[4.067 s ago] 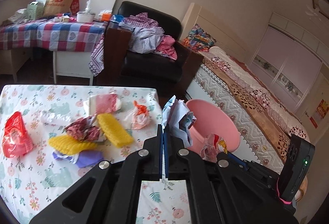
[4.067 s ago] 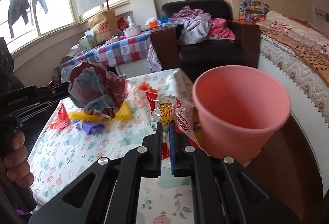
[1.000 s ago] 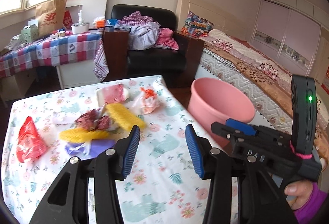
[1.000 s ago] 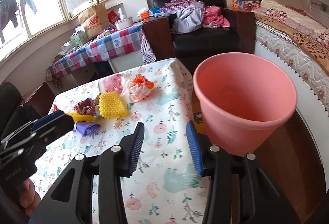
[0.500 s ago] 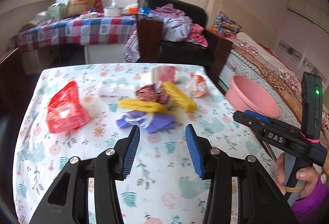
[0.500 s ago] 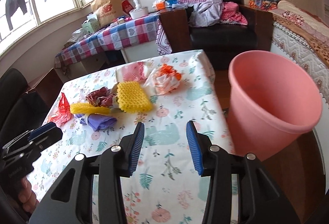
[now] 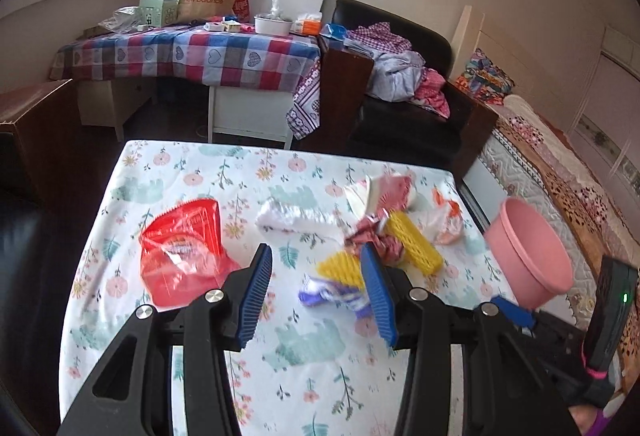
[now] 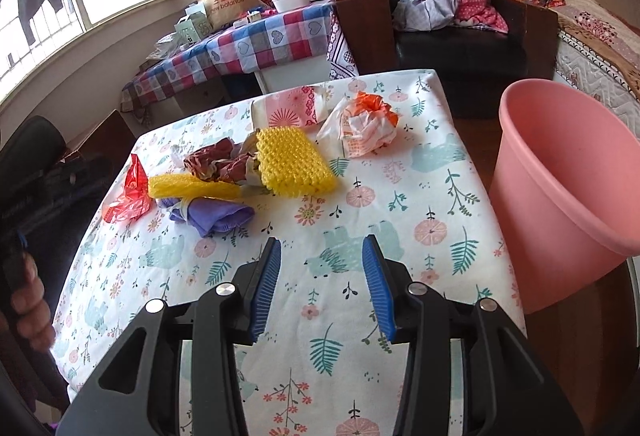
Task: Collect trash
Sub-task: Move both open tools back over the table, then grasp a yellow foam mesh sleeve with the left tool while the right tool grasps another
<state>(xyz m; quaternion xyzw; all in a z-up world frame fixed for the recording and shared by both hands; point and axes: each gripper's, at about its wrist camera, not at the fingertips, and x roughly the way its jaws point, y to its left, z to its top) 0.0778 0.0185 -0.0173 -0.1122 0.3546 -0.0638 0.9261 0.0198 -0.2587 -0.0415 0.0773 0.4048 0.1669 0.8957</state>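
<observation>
Trash lies scattered on the floral tablecloth: a red plastic bag, a purple wrapper, two yellow foam nets, a crumpled maroon wrapper, an orange-and-white wrapper and a pink-patterned packet. A pink bin stands beside the table's right edge. My left gripper hovers open and empty over the near table, just short of the purple wrapper. My right gripper is open and empty above bare cloth.
Behind the table are a plaid-covered desk with a paper bag and boxes, a black armchair piled with clothes, and a bed on the right. A hand holding the other gripper shows at the left of the right wrist view.
Both grippers have swung left from the pink bin toward the trash pile. The left one now faces the red bag and purple wrapper. Both stay open and empty.
</observation>
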